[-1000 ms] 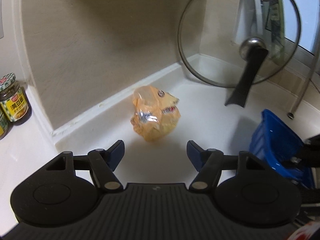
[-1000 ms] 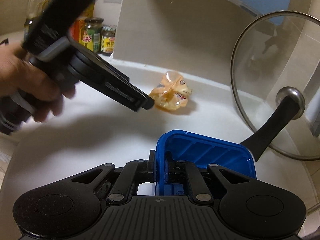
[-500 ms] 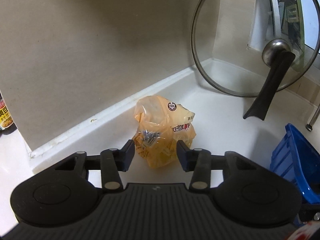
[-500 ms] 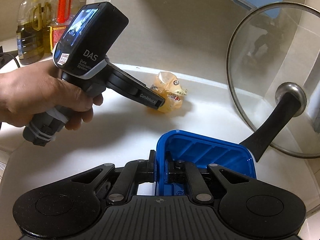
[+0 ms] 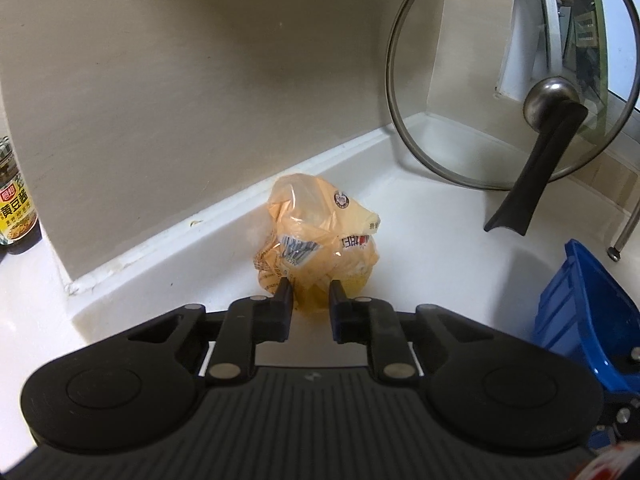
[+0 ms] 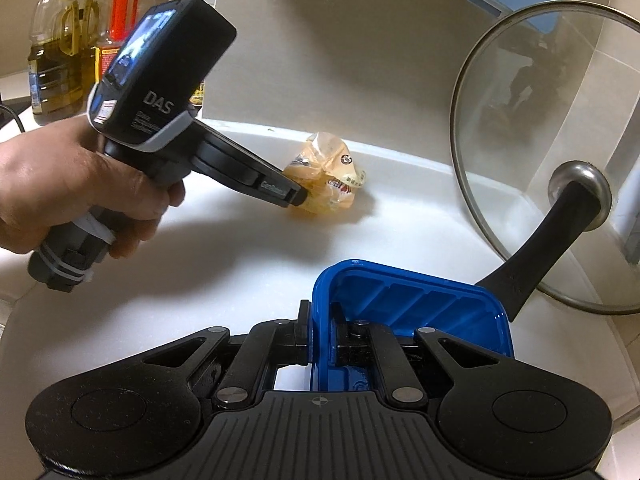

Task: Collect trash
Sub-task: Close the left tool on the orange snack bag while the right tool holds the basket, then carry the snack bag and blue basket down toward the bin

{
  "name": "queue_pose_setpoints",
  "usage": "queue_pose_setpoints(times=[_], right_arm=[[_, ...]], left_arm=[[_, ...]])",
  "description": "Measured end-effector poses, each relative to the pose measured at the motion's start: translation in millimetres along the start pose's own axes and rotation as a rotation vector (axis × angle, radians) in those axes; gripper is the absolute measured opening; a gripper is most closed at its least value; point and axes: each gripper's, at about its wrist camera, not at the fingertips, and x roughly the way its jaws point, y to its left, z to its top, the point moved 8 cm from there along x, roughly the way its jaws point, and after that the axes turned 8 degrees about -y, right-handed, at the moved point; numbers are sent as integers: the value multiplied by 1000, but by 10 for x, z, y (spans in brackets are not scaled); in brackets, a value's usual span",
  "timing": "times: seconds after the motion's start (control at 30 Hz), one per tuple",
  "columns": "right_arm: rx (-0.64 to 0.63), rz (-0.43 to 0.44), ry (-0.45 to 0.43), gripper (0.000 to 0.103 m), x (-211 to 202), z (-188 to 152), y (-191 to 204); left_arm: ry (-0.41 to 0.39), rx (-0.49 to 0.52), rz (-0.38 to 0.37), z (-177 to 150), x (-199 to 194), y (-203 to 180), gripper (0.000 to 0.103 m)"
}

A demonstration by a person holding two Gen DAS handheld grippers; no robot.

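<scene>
A crumpled yellow plastic wrapper (image 5: 316, 240) lies on the white counter by the wall; it also shows in the right wrist view (image 6: 328, 176). My left gripper (image 5: 310, 298) is shut on the near bottom edge of the wrapper, which still rests on the counter. In the right wrist view the left gripper (image 6: 300, 198) meets the wrapper's left side. My right gripper (image 6: 322, 334) is shut on the rim of a blue plastic bin (image 6: 420, 304), held to the right; the bin shows in the left wrist view (image 5: 584, 304).
A glass pot lid (image 5: 512, 80) with a black handle (image 5: 536, 168) leans in the back right corner. Sauce jars (image 5: 16, 208) and oil bottles (image 6: 60, 40) stand at the left. The beige wall runs close behind the wrapper.
My left gripper moved forward to the wrapper and its jaws closed from wide open onto the wrapper's near edge. The right gripper and the blue bin stayed put.
</scene>
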Motion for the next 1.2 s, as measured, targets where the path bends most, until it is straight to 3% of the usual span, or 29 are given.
queue_pose_setpoints(times=[0.83,1.2], right_arm=[[-34,32,-10,7,-28,107,155],[-72,52,-15,7,-305,163,623]], left_arm=[[19,-98,-18,-314,-988,289,7],[4,-125,-11,-456,-1608,475,7]])
